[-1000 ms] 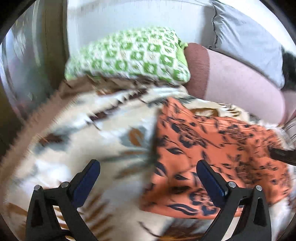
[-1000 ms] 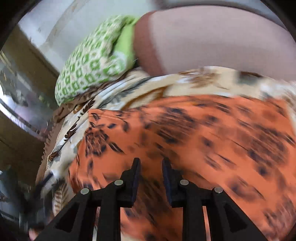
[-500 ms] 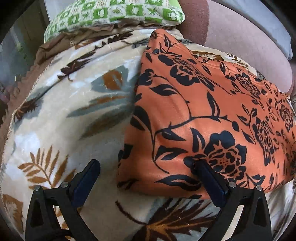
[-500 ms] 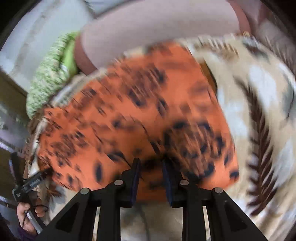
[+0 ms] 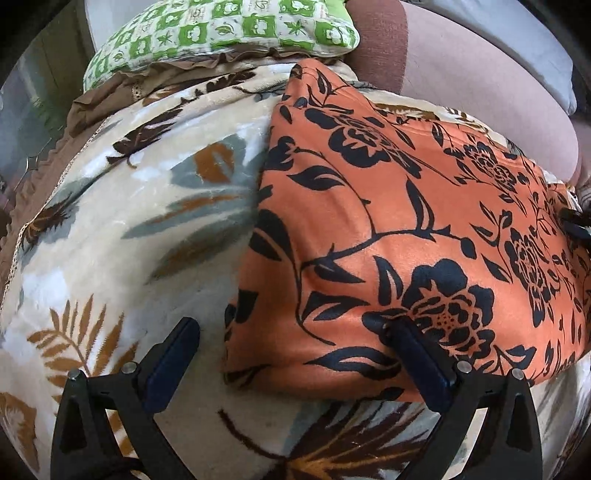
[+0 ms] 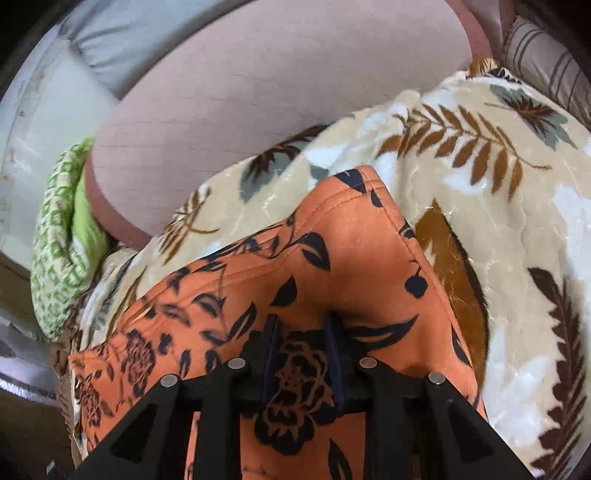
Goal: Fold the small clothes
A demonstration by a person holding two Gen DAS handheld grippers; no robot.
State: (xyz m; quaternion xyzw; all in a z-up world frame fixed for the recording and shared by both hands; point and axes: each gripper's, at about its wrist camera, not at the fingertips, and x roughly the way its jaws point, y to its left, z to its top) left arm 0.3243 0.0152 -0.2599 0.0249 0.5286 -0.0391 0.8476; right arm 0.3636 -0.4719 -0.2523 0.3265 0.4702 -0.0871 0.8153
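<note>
An orange garment with black flowers (image 5: 388,221) lies folded on a cream leaf-print blanket (image 5: 147,229). My left gripper (image 5: 291,336) is open wide, low over the garment's near left corner, with its right finger (image 5: 417,354) resting on the cloth and its left finger over the blanket. In the right wrist view the same garment (image 6: 295,266) fills the lower middle. My right gripper (image 6: 299,336) has its jaws narrowly apart with a raised fold of the orange cloth between them. The right gripper's tip shows at the left wrist view's right edge (image 5: 574,225).
A green and white patterned pillow (image 5: 229,33) lies beyond the blanket on the far left. A pink cushion (image 6: 280,92) and a grey pillow (image 6: 122,48) sit behind the garment. A striped cushion (image 6: 546,62) is at the far right. The blanket (image 6: 498,177) extends to the right.
The left gripper settled lower at the garment's near left corner. The right gripper swung to the garment's right side and came down onto the cloth; its view is sharp now.
</note>
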